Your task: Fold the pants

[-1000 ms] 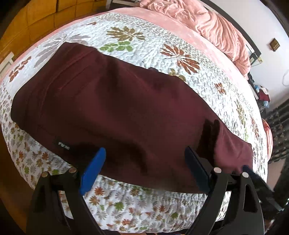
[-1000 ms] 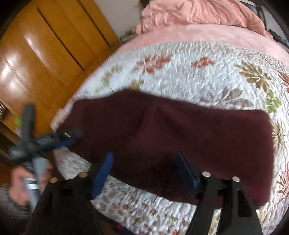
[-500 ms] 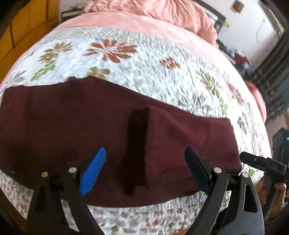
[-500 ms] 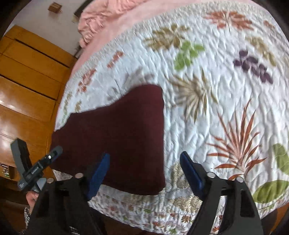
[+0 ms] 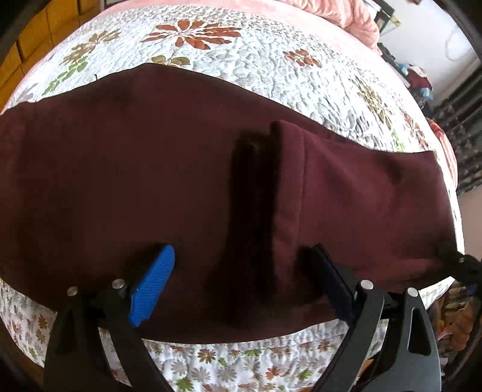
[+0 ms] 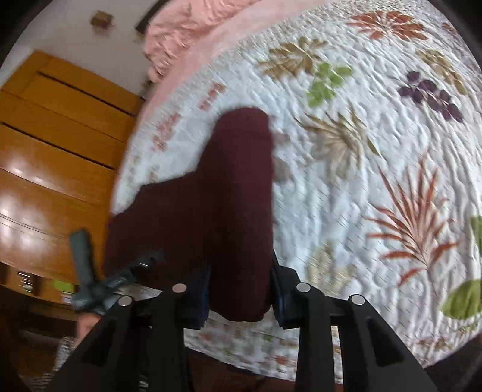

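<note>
Dark maroon pants (image 5: 150,181) lie across the near part of a floral quilt (image 5: 256,54), with their right end folded back over the middle (image 5: 355,199). My left gripper (image 5: 241,280) is open, its blue-padded fingers (image 5: 153,283) spread over the near edge of the pants. My right gripper (image 6: 241,289) is shut on the folded right end of the pants (image 6: 238,211) and holds it raised off the quilt (image 6: 376,150). The left gripper also shows in the right wrist view (image 6: 114,280), at the lower left.
The quilt's front edge (image 5: 241,361) runs just below the pants. A pink blanket (image 6: 186,27) is bunched at the far end of the bed. A wooden wardrobe (image 6: 45,165) stands left of the bed. Clutter and a curtain (image 5: 461,114) sit to the right.
My right gripper has closed on the right end of the pants and lifted it. My left gripper has moved closer over the near edge and stays open.
</note>
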Available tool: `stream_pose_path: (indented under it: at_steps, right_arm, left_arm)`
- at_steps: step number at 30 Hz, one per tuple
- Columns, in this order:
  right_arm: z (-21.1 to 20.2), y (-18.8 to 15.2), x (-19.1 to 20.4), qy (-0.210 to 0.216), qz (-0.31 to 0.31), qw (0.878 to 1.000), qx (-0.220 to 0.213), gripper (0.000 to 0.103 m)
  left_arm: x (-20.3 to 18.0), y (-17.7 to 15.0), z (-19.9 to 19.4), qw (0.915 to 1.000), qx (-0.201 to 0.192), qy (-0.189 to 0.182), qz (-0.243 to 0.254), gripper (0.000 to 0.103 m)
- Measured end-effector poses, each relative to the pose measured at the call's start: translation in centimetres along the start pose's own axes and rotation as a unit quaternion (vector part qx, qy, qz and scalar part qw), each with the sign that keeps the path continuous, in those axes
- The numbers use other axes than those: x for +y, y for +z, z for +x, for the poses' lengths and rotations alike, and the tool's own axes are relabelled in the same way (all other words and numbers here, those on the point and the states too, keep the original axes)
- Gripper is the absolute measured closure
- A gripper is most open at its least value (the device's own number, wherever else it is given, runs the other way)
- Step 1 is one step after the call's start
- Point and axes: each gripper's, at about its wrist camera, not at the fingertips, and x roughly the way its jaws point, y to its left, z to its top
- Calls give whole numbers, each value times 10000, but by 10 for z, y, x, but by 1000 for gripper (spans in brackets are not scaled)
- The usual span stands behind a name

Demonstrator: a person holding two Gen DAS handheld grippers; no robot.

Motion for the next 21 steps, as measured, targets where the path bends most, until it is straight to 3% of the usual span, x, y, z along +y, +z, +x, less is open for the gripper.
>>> stream_pose_path:
  at_steps: [2, 5, 7, 9, 14, 18, 21]
  right_arm:
    - [22, -4, -11, -403, 0, 9990, 214, 69]
    - [20, -5, -23, -142, 323, 9993, 130, 59]
    - [6, -4, -16, -361, 121, 9993, -16, 55]
    - [-16, -2, 1, -860, -241, 9954, -343, 53]
    - [-34, 7, 41, -719, -813, 9916, -705, 56]
    - [3, 10, 70, -852, -1219, 9879, -433, 61]
    - [32, 3, 63, -1080, -1111, 9879, -79, 61]
  left_arm:
    - [-4, -5, 4, 9998, -82, 86, 158, 7]
    - [-5, -7, 1, 9995, -162, 114, 250, 8]
    - [-3, -6, -5, 9998, -120, 73, 122, 9]
    - [-3, -4, -17, 9998, -207, 62, -26, 9]
    - [-32, 15, -43, 9961, -808, -232, 254, 9]
    - [-46, 27, -19, 9966, -619, 59, 533, 9]
    - [-34, 23, 9, 9987, -131, 310, 385, 9]
